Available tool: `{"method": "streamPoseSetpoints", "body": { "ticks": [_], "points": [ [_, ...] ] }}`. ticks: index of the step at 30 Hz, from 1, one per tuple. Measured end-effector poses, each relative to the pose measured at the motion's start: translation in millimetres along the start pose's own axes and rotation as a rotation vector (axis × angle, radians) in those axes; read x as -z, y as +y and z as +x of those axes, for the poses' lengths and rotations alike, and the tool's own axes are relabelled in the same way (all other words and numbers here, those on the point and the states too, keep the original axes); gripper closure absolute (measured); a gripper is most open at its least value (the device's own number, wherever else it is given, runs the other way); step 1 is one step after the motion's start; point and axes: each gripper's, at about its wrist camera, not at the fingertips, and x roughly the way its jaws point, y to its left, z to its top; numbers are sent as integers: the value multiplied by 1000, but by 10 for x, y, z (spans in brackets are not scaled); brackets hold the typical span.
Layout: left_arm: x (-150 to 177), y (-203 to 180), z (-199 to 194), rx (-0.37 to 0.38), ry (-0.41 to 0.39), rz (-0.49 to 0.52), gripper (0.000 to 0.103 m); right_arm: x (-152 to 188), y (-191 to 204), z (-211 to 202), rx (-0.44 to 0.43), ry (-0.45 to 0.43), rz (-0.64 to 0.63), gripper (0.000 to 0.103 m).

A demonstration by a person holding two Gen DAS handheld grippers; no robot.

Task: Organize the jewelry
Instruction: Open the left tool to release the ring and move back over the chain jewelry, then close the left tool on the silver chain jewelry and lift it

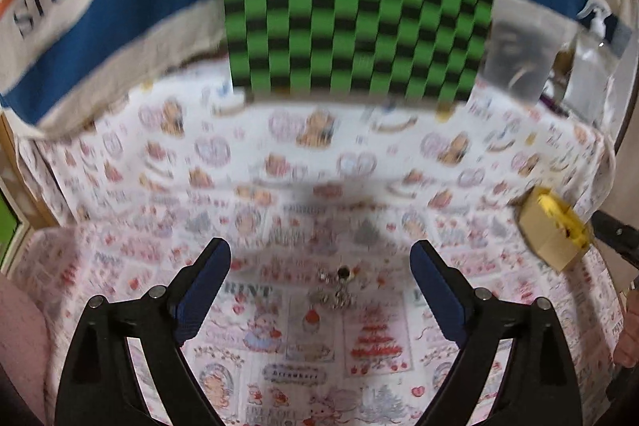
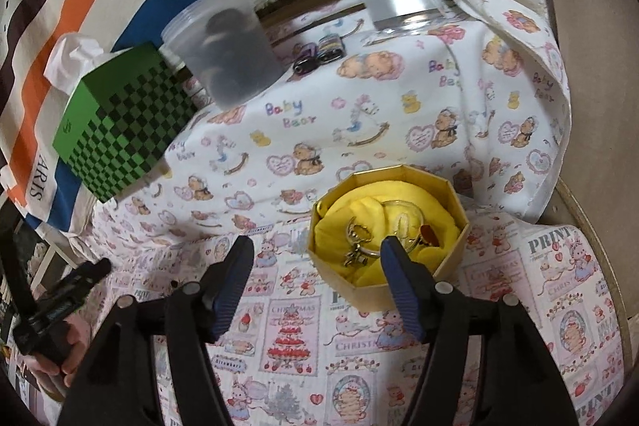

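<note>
Yellow cloth [image 2: 359,214] lines the little octagonal cardboard box [image 2: 447,266], and a few gold rings [image 2: 361,244] already lie on it, one with what looks like an orange-red stone. The right gripper [image 2: 315,286] hovers just in front of that box with its jaws apart and nothing between them; its right finger crosses the box's near rim in the view. The left gripper [image 1: 319,290] points down at a small heap of loose jewelry [image 1: 335,286], silvery and gold pieces too blurred to tell apart, lying on the printed tablecloth [image 1: 359,162] between its fingers, which are spread wide and hold nothing. The box [image 1: 553,234] stands well off to that gripper's right. I'd judge the step in hand is picking one piece from the heap, and it wants care: come down slowly until the view steadies, center on a single piece at the heap's edge rather than the middle, let the pads reach the cloth on either side, then close gently so the piece doesn't skid or drag its neighbours. The cloth is soft and could bunch up in the pinch. Carry low to the box.
</note>
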Motion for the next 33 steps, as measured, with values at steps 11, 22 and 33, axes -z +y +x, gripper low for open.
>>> {"method": "streamPoseSetpoints", "body": {
  "ticks": [11,22,33],
  "points": [
    [186,30,402,41,107,-28,56,58,131,42,45,16,-52,36],
    [257,-108,572,39,172,13,72,63,77,128,82,41,-42,35],
    [230,-76,585,73,182,-1,94,48,43,139,91,48,-30,34]
  ]
}}
